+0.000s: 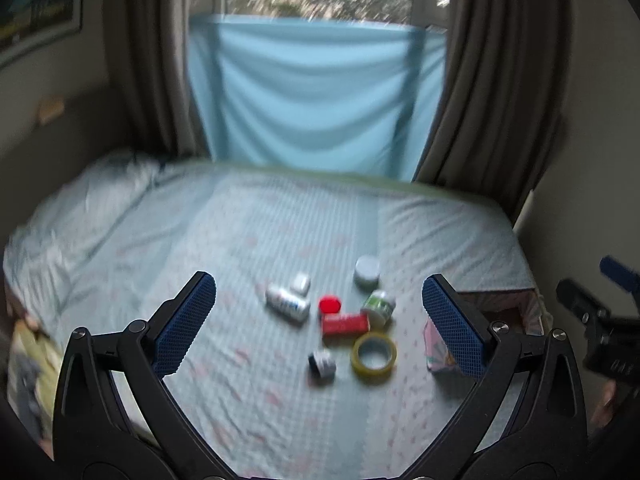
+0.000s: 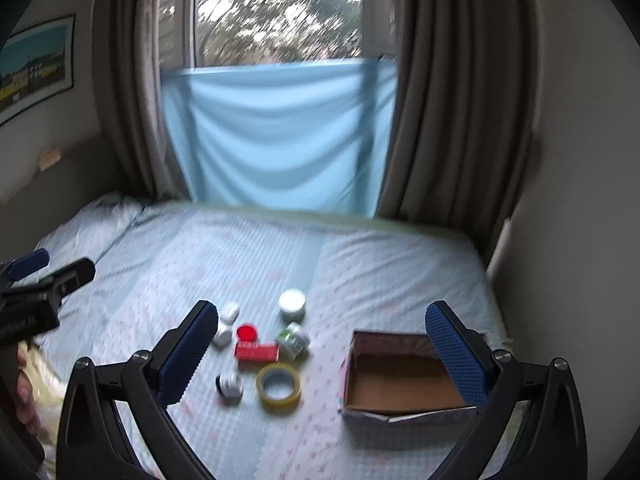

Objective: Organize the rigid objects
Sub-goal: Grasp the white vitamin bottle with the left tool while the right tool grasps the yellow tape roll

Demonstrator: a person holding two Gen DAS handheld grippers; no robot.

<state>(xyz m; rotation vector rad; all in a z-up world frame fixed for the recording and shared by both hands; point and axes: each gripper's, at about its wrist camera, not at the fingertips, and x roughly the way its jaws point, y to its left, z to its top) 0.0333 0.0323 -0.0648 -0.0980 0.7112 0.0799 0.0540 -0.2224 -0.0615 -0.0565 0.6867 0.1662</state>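
Several small objects lie in a cluster on the bed: a yellow tape roll [image 1: 374, 357] [image 2: 278, 389], a red box [image 1: 345, 323] [image 2: 256, 351], a red cap [image 1: 330, 304] [image 2: 246, 333], a green-labelled jar [image 1: 378, 306] [image 2: 294, 340], a white-lidded jar [image 1: 367, 271] [image 2: 292, 305], a white bottle [image 1: 288, 303] and a small dark jar [image 1: 322, 364] [image 2: 229, 387]. An open cardboard box [image 2: 404, 380] stands right of them. My left gripper [image 1: 320, 320] and right gripper [image 2: 328, 344] are both open, empty and held above the bed, short of the objects.
The bed [image 1: 248, 240] has a light patterned sheet and a pillow [image 1: 92, 200] at far left. A blue cloth [image 1: 316, 96] and brown curtains hang at the window behind. A wall stands close on the right.
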